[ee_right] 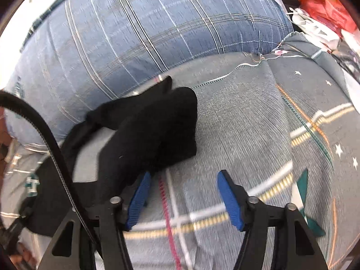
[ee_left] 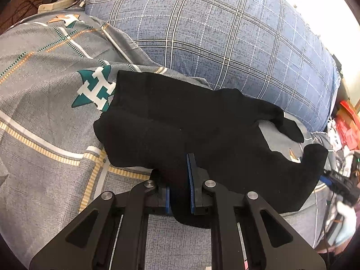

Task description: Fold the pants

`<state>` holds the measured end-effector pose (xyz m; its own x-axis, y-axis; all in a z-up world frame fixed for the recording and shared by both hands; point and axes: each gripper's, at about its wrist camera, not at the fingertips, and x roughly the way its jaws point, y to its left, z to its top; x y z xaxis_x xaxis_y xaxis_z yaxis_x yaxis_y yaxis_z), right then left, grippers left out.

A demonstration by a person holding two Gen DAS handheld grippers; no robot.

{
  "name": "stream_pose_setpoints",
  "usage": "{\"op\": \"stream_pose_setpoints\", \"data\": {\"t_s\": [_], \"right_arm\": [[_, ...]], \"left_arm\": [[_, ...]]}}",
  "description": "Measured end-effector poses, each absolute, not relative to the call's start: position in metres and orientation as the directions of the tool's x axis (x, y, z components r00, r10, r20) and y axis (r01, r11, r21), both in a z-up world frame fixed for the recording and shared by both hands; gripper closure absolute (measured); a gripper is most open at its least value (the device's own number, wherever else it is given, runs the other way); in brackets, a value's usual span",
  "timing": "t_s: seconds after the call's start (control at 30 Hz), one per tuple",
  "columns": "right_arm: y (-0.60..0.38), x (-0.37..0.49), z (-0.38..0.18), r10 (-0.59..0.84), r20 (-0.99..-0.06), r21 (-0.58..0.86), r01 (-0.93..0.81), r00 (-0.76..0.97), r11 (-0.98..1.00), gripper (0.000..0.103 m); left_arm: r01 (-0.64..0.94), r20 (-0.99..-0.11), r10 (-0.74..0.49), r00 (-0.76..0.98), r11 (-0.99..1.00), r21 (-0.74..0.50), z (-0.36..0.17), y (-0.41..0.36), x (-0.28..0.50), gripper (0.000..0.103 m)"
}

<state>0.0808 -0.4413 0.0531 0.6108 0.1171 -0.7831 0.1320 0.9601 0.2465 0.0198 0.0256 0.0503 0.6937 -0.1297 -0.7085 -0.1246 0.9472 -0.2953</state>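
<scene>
The black pants (ee_left: 202, 130) lie bunched on the grey patterned bedsheet (ee_left: 45, 123), just in front of a blue plaid quilt. My left gripper (ee_left: 178, 180) is shut on a fold of the pants at their near edge, and black cloth fills the gap between its blue pads. In the right wrist view the pants (ee_right: 153, 130) lie to the left of my right gripper (ee_right: 183, 177). That gripper is open with only bedsheet (ee_right: 247, 123) between its blue fingers (ee_right: 227, 193). Its left finger sits right beside the edge of the cloth.
A plump blue plaid quilt (ee_left: 213, 33) fills the far side of the bed and shows again in the right wrist view as the quilt (ee_right: 135, 33). Cables and a power strip (ee_left: 56, 3) lie at the far left. Red and white clutter (ee_left: 346, 130) sits beyond the bed's right edge.
</scene>
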Motion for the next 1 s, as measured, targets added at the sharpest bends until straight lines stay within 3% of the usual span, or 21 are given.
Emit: {"op": "stream_pose_setpoints", "data": {"t_s": [0.13, 0.27, 0.43, 0.73, 0.8, 0.83, 0.9, 1.0], "right_arm": [[-0.399, 0.106, 0.067, 0.191, -0.745, 0.255, 0.008, 0.639, 0.967, 0.05], [-0.364, 0.13, 0.067, 0.371, -0.7, 0.373, -0.13, 0.611, 0.919, 0.05], [-0.378, 0.118, 0.074, 0.223, -0.702, 0.248, -0.061, 0.677, 0.967, 0.049], [-0.395, 0.159, 0.032, 0.327, -0.708, 0.397, -0.03, 0.626, 0.917, 0.049], [-0.383, 0.165, 0.03, 0.367, -0.703, 0.402, -0.086, 0.609, 0.912, 0.067], [-0.378, 0.168, 0.028, 0.355, -0.71, 0.382, -0.092, 0.607, 0.92, 0.072], [-0.377, 0.169, 0.03, 0.33, -0.72, 0.352, -0.089, 0.611, 0.932, 0.095], [-0.387, 0.155, 0.039, 0.344, -0.688, 0.382, -0.086, 0.639, 0.92, 0.098]], "left_arm": [[-0.126, -0.713, -0.129, 0.69, 0.948, -0.293, 0.049, 0.025, 0.023, 0.092], [-0.129, -0.713, -0.127, 0.69, 0.947, -0.293, 0.05, 0.025, 0.026, 0.092], [-0.132, -0.718, -0.135, 0.683, 0.944, -0.303, 0.049, 0.026, 0.027, 0.092], [-0.135, -0.726, -0.133, 0.675, 0.945, -0.298, 0.046, 0.027, 0.028, 0.092], [-0.138, -0.732, -0.135, 0.668, 0.944, -0.299, 0.043, 0.029, 0.031, 0.092], [-0.141, -0.736, -0.137, 0.662, 0.943, -0.303, 0.041, 0.03, 0.033, 0.092], [-0.147, -0.741, -0.139, 0.657, 0.94, -0.307, 0.038, 0.031, 0.035, 0.092], [-0.145, -0.735, -0.14, 0.664, 0.94, -0.31, 0.041, 0.032, 0.032, 0.092]]}}
